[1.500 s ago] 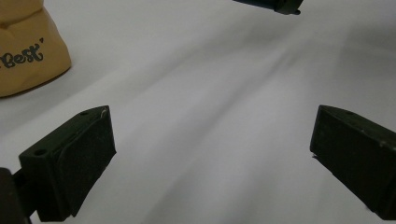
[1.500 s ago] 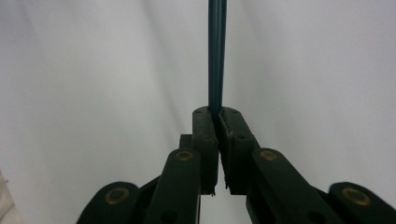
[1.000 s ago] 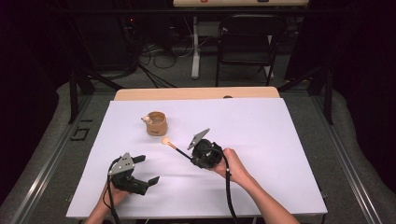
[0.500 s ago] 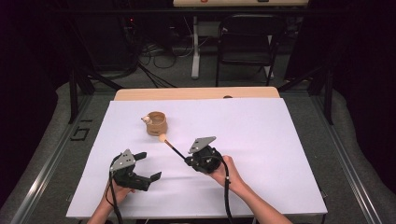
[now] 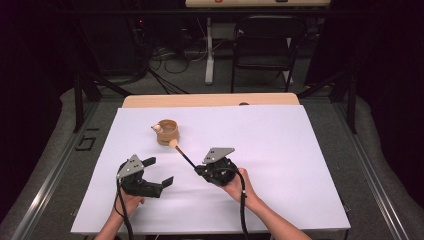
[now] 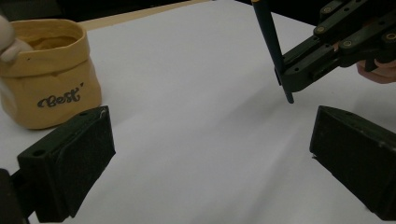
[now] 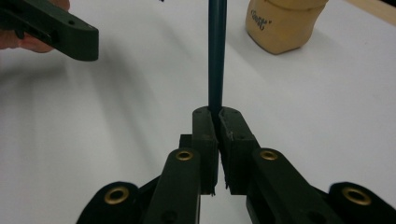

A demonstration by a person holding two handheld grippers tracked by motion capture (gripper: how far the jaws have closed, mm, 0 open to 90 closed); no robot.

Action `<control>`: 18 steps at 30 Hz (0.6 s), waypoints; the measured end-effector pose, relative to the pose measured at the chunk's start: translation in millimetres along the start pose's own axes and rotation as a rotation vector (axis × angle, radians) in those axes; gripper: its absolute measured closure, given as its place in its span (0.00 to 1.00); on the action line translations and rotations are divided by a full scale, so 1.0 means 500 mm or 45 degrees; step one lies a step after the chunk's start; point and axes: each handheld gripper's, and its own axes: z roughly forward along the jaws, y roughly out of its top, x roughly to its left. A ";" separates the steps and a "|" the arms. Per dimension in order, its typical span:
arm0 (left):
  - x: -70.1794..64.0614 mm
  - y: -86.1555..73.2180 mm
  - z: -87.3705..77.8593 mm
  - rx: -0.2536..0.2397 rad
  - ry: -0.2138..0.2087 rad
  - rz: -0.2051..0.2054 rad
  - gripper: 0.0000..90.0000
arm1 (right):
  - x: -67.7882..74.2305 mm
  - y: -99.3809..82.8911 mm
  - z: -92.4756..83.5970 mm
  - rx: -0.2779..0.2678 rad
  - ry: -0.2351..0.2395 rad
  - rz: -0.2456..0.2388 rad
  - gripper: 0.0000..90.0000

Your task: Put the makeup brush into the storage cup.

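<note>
Table: a white sheet (image 5: 280,150) covers the top, with a strip of bare wood (image 5: 210,100) at the far edge
Pouch: a small tan fabric pouch (image 5: 168,132) stands upright on the sheet, left of centre toward the far side; the left gripper view reads "Best" on its front (image 6: 49,74)
Pouch rim: something small and pale (image 5: 157,128) sits at the pouch's left rim, too small to make out
Right gripper: the right gripper (image 5: 198,170) is low over the sheet near the middle, jaws pressed together around a dark pencil-like stick (image 5: 184,156); its own view has the shaft (image 7: 217,56) rising straight out from between the 2 closed pads
Stick: it slants up and away toward the pouch, its light rounded tip (image 5: 173,144) just beside the pouch's near side; whether they touch, can't tell
Left gripper: the left gripper (image 5: 159,172) hangs over the near left of the sheet, jaws spread wide with nothing between them, only bare white sheet in the gap
Spacing: the 2 grippers are near each other, apart, with the right one's closed jaws and the stick's lower end (image 6: 284,70) ahead in the left gripper view
Hands: a hand behind each gripper, forearms coming in from the near edge
</note>
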 end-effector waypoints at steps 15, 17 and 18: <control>0.001 0.035 0.040 -0.057 0.009 -0.050 0.03 | 0.001 -0.003 0.009 -0.062 -0.015 0.039 0.95; 0.002 0.037 0.043 -0.072 -0.004 -0.052 0.07 | 0.001 -0.003 0.011 -0.065 -0.019 0.040 0.95; 0.000 0.039 0.044 -0.074 0.008 -0.055 0.09 | 0.000 -0.003 0.011 -0.066 -0.019 0.045 0.95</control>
